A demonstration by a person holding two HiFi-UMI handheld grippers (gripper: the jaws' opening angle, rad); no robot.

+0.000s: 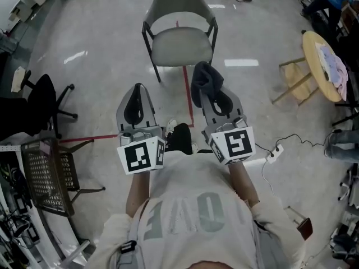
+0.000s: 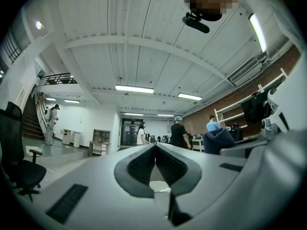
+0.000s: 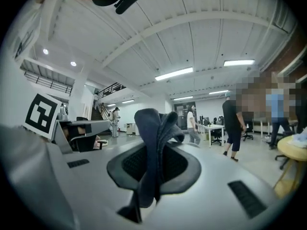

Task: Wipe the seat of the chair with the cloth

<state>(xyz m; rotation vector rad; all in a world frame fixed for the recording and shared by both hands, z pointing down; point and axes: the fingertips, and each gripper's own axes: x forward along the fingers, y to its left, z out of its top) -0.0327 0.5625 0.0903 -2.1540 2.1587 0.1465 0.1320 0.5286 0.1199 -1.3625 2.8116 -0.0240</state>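
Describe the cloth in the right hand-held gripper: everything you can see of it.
The cloth is dark blue-grey, a soft, thick-looking fabric bunched into folds. The right hand-held gripper is shut on it: the jaws pinch its middle, a rumpled bundle sticks out past the tips, and a narrower tail runs back between the pads. Nothing else touches it. In the head view it is held in the air, near the front edge of the grey chair seat.

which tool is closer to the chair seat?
Right. The right tool, shut on the cloth, is just short of the chair seat; left tool sits farther back and leftward.
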